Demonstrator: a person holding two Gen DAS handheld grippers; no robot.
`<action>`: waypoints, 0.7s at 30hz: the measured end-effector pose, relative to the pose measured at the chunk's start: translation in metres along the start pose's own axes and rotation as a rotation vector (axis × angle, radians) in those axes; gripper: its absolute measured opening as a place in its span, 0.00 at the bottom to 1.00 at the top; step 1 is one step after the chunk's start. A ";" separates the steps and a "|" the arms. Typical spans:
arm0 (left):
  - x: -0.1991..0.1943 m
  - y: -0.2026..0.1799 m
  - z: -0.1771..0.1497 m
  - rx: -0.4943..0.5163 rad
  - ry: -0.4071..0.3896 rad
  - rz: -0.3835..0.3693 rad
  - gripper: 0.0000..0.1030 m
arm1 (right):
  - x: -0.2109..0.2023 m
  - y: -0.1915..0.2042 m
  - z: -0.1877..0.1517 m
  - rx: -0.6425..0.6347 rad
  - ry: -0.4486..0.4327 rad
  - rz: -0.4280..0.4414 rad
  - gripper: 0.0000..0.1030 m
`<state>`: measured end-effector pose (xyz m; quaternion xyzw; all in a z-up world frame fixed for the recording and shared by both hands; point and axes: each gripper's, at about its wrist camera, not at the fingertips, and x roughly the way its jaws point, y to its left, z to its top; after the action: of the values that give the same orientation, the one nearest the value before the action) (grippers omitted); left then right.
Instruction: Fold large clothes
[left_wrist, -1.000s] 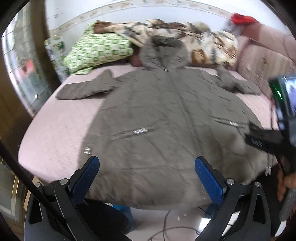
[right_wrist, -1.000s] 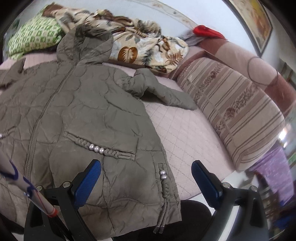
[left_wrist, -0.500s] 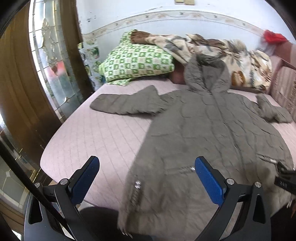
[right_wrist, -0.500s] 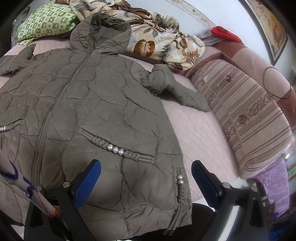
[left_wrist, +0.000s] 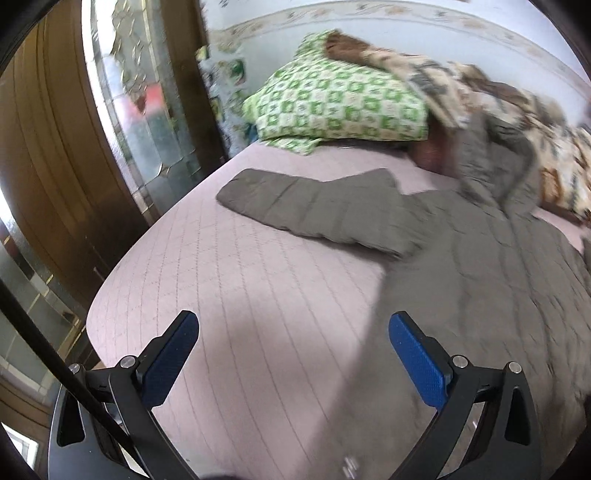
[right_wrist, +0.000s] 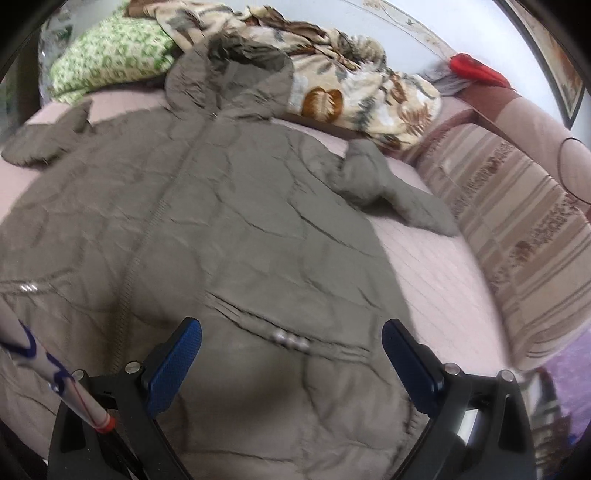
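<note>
You are working in a home bedroom. Indicators: a bed (left_wrist: 236, 280) with a pink quilted cover, a green-checked pillow (left_wrist: 343, 107), a leaf-print blanket (right_wrist: 354, 85) bunched at the head, a striped bolster (right_wrist: 517, 229), and a wallpaper border (left_wrist: 369, 18) along the wall.

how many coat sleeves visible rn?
2. One sleeve lies spread out flat toward the green pillow; the other sleeve lies bunched beside the striped cushion. Both are on the bed, none hidden.
</note>
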<state>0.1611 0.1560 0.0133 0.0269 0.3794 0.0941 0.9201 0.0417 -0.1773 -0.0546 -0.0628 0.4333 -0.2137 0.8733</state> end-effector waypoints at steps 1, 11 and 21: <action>0.015 0.008 0.009 -0.020 0.020 0.003 1.00 | 0.001 0.002 0.002 -0.002 -0.010 0.008 0.97; 0.164 0.087 0.076 -0.352 0.214 -0.087 1.00 | 0.032 -0.005 0.013 0.094 -0.013 0.050 0.97; 0.252 0.110 0.103 -0.531 0.290 -0.138 0.93 | 0.058 -0.018 0.017 0.171 0.001 0.092 0.97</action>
<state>0.3918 0.3149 -0.0754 -0.2539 0.4699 0.1298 0.8354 0.0802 -0.2193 -0.0816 0.0319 0.4162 -0.2093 0.8843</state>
